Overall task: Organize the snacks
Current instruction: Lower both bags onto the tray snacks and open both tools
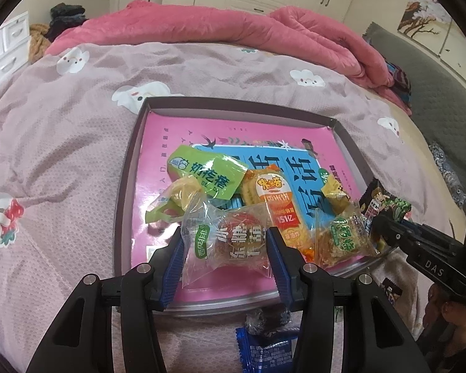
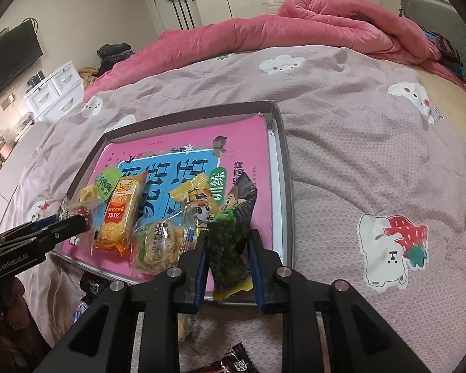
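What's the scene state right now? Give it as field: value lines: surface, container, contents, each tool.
surface: bed with pink-grey printed cover
container: shallow open box, pink printed sheet lining its bottom
contents: green packet, orange rice-cracker packet, yellow packet, clear cracker packet
left tool: pads on either side of a clear-wrapped snack, over the box
right tool: dark green snack packet between its pads, at the box's near edge; grip not certain
outside box: blue packet, dark packet on the cover
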